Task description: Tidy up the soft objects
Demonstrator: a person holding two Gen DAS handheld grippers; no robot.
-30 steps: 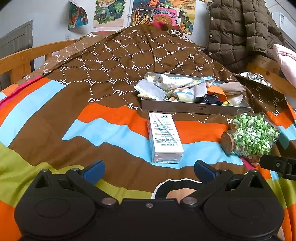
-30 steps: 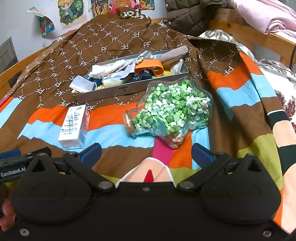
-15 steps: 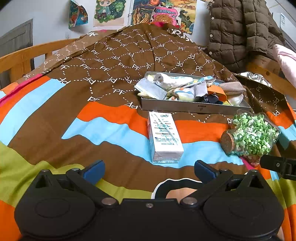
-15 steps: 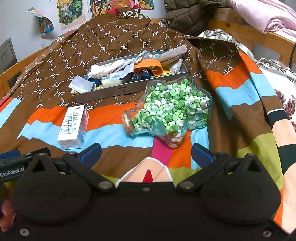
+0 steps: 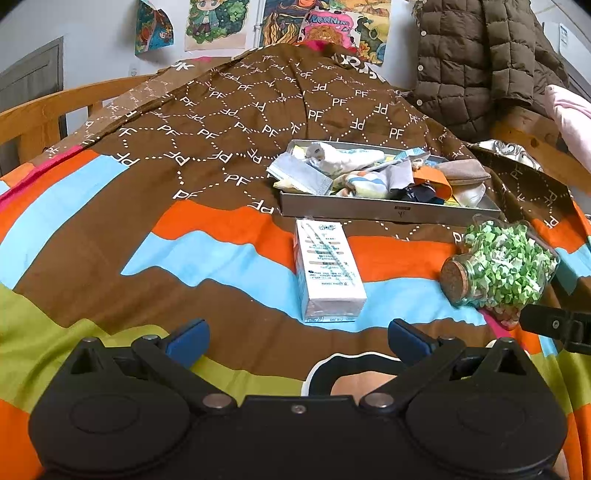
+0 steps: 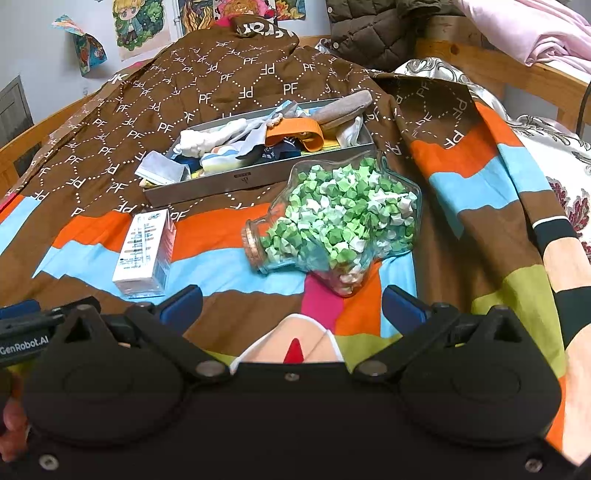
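Note:
A grey metal tray (image 5: 388, 212) (image 6: 236, 182) sits on the bed, filled with several soft items: socks, cloths, an orange band (image 6: 295, 134) and a brown pouch (image 5: 461, 173). A white carton (image 5: 327, 273) (image 6: 146, 254) lies on the quilt in front of the tray. A star-shaped glass jar of green paper stars (image 5: 502, 266) (image 6: 340, 229) lies on its side, cork facing left. My left gripper (image 5: 297, 338) is open and empty just short of the carton. My right gripper (image 6: 291, 304) is open and empty just short of the jar.
The striped quilt (image 5: 110, 240) covers the bed, with a wooden rail (image 5: 44, 114) at the left. A brown padded jacket (image 5: 480, 62) and pink bedding (image 6: 524, 29) lie at the far right. Posters hang on the back wall.
Both grippers have shifted very slightly; the scene has drifted a little in each view. Nothing was taken hold of or let go.

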